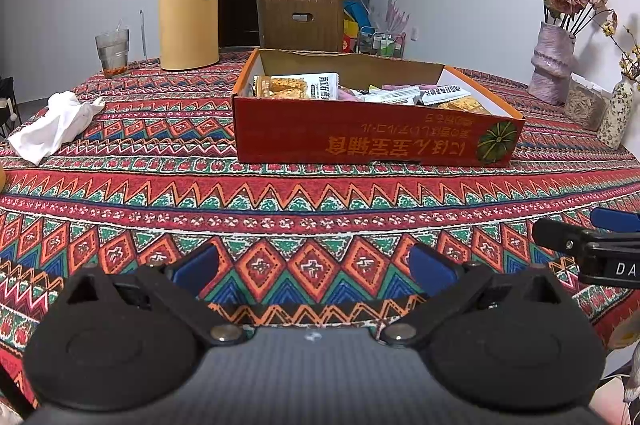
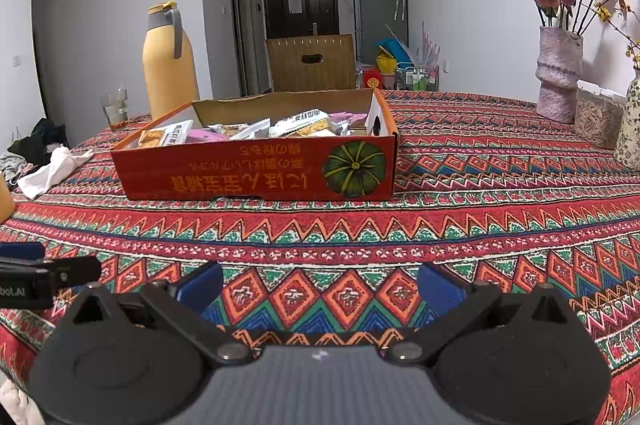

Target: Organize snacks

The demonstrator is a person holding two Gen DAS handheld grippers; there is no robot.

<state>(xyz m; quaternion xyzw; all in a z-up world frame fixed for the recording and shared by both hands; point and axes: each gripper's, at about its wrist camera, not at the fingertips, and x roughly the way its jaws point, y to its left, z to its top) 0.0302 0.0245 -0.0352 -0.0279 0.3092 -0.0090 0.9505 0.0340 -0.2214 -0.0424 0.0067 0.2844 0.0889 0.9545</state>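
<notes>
A low red cardboard box with a green pumpkin picture on its front sits in the middle of the table with the bright zigzag cloth. It is the landmark here. Inside the box lie the small shiny snack packets, white, pink and orange, piled loosely on each other. The left gripper with blue finger pads hangs over the cloth in front of the box, well apart from it. Its fingers are spread wide and hold nothing. The right gripper with blue finger pads is also in front of the box, off to the right of the left one, spread wide and holding nothing. The packets look light and thin. Their wrappers are likely slippery and crinkly, and the biscuits inside could crack if squeezed hard. A good place to pinch one is probably the flat sealed end, which sticks up on a few of them. The front wall of the box hides the lower packets, so one cannot tell how many there are or how deep the pile goes. The writing on the wrappers is too small to read. To the left of the box lies a crumpled white cloth, and behind the box on the left stands a tall yellow jug with a grey handle.
</notes>
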